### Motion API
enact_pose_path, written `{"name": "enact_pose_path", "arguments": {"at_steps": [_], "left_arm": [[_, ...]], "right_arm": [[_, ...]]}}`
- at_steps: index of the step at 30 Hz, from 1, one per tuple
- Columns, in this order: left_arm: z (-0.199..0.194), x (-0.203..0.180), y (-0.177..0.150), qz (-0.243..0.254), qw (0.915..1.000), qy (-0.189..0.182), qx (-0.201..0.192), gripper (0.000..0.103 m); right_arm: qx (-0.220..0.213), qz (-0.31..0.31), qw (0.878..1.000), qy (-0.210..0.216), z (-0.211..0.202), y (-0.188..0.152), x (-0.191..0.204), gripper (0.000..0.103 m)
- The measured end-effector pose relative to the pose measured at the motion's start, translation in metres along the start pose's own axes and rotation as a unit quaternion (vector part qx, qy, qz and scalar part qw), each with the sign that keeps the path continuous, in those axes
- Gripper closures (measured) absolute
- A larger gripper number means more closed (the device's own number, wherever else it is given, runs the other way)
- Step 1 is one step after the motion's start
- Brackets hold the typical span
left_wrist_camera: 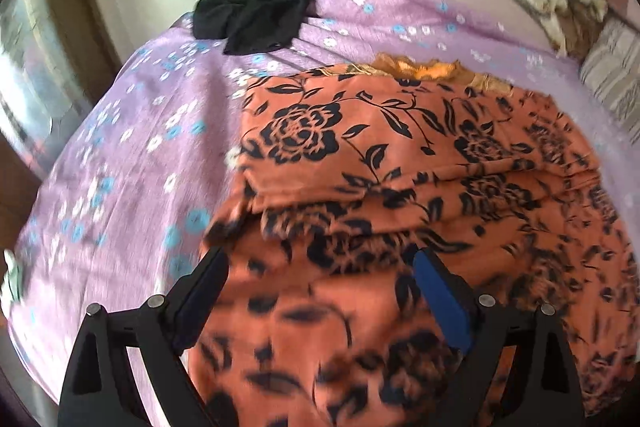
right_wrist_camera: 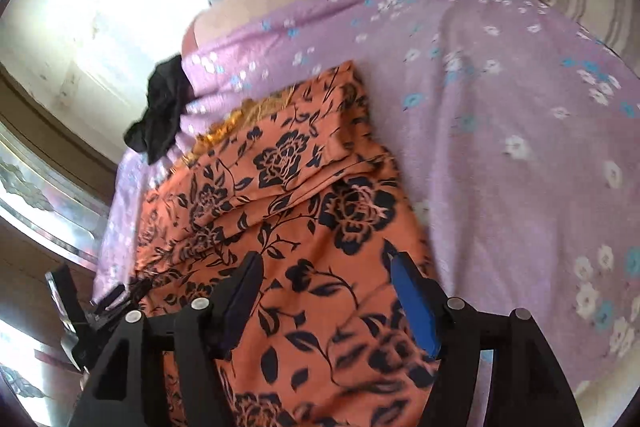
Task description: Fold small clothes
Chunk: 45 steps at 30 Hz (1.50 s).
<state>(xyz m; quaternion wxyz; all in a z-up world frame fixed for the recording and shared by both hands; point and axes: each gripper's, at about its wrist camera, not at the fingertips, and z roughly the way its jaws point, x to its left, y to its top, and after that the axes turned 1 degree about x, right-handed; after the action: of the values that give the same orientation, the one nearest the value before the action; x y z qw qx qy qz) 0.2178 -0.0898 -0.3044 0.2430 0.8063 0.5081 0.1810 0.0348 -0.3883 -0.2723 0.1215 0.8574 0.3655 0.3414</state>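
1. Left gripper (left_wrist_camera: 320, 279): jaws spread wide over the orange floral garment (left_wrist_camera: 400, 187), gripping nothing.
2. Garment lies partly folded on the lilac flowered bedsheet (left_wrist_camera: 120, 167).
3. Right gripper (right_wrist_camera: 326, 287): jaws wide, empty, above the same garment.
4. Black cloth (left_wrist_camera: 256, 7) lies apart at the bed's far edge.

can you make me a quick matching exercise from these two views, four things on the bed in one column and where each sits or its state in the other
Things:
1. orange cloth with black rose print
2. crumpled black garment
3. lilac bedsheet with small white and blue flowers
4. left gripper

Places or states:
A. at the far left edge of the bed
B. spread over the mattress, under the other cloths
C. partly folded, lying in the middle
D. open, fingers apart over the orange print

Pairs: 1-C, 2-A, 3-B, 4-D
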Motion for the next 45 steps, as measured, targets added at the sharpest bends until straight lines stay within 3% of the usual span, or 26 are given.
{"name": "enact_pose_path", "arguments": {"at_steps": [6,16,21,30,35,37,41,45], "left_arm": [[-0.027,0.027,-0.034,-0.037,0.9993,0.007,0.007,0.009],[-0.043,0.081,-0.083,-0.083,0.9948,0.037,0.045,0.009],[-0.052,0.099,-0.1,-0.107,0.992,0.024,0.063,0.009],[-0.057,0.097,-0.138,-0.106,0.9869,-0.019,0.12,0.009],[-0.037,0.095,-0.153,-0.12,0.9757,-0.053,0.176,0.01],[-0.037,0.092,-0.157,-0.126,0.9728,-0.083,0.176,0.018],[-0.045,0.077,-0.156,-0.103,0.9748,-0.11,0.164,0.037],[-0.047,0.063,-0.153,-0.089,0.9768,-0.117,0.156,0.05]], "right_arm": [[-0.027,0.048,0.997,0.05,-0.029,-0.006,-0.029,0.032],[0.003,0.094,0.993,0.069,-0.027,-0.008,-0.066,0.033],[0.04,0.11,0.989,0.09,-0.022,-0.022,-0.072,0.032],[0.089,0.053,0.991,0.084,-0.015,-0.063,-0.049,0.033],[0.111,0.044,0.989,0.084,-0.014,-0.087,-0.04,0.032],[0.116,0.035,0.99,0.076,-0.014,-0.094,-0.037,0.033],[0.118,0.029,0.991,0.062,-0.013,-0.098,-0.036,0.033],[0.119,0.039,0.99,0.06,-0.013,-0.098,-0.039,0.033]]}}
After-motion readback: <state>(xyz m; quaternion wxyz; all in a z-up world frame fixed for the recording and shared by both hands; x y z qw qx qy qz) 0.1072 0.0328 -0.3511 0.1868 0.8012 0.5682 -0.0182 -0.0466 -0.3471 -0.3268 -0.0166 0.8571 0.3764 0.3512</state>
